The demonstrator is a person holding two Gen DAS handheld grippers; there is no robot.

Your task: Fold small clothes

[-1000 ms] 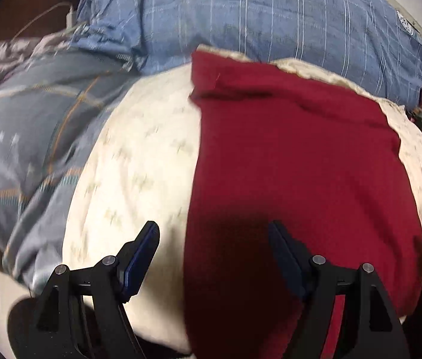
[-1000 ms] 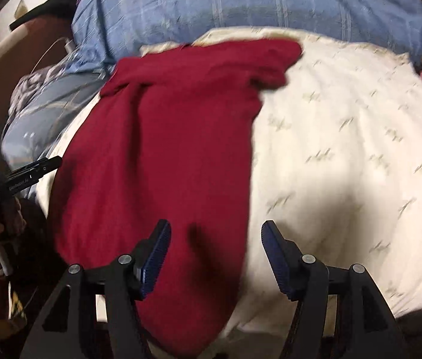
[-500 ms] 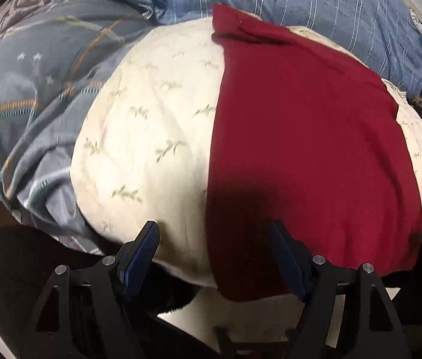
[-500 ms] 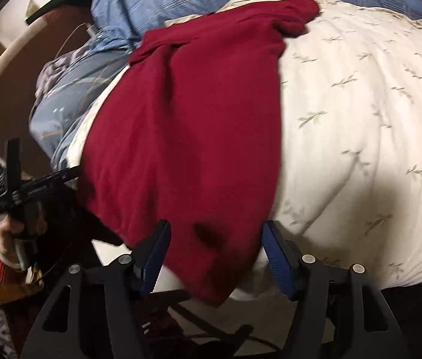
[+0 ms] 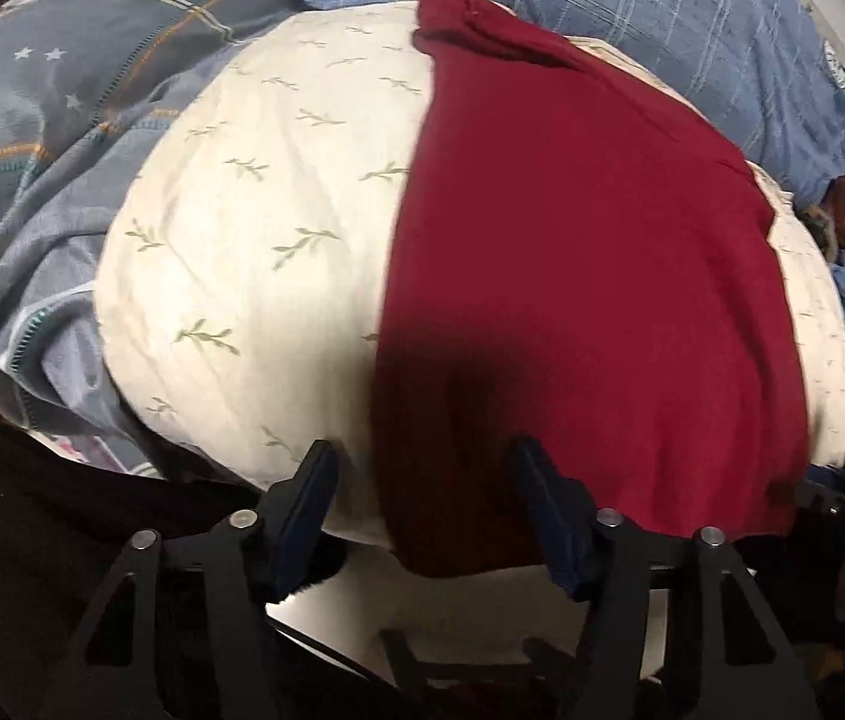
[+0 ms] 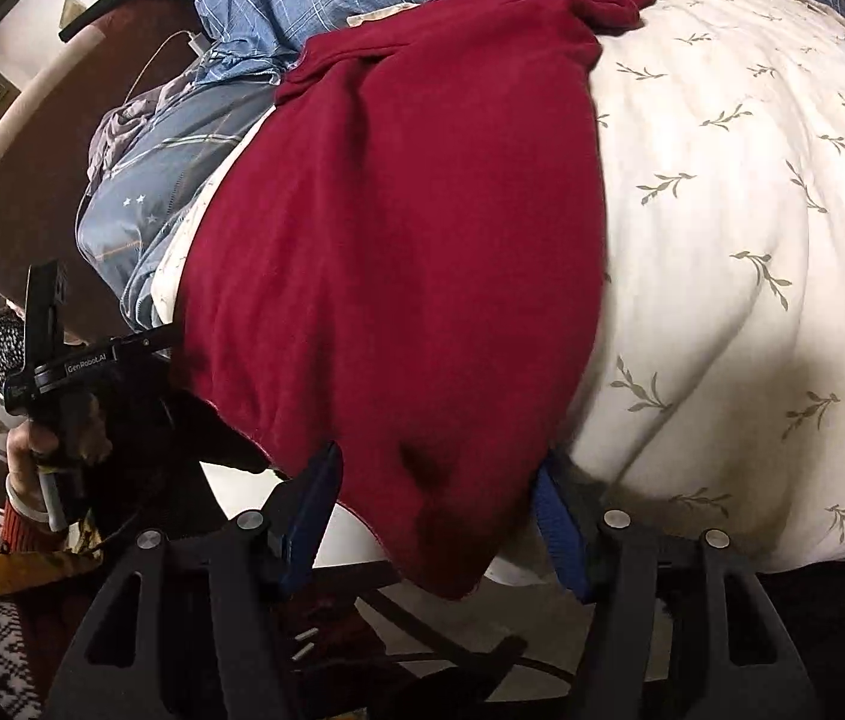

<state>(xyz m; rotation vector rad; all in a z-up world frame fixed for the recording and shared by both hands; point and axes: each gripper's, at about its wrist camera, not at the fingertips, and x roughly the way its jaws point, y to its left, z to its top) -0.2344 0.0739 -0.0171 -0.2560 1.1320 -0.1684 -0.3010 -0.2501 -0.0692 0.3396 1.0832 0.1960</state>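
Cloth of dark red, the garment [image 5: 572, 276], lies on the cream quilt [image 5: 254, 228], its long axis running from near hem to far collar. At the left hem corner our left gripper [image 5: 422, 498] is closing, nothing pinched yet. At the right corner our right gripper [image 6: 434, 510] also closes around the hanging hem. The fabric looks smooth, slightly wrinkled far away.
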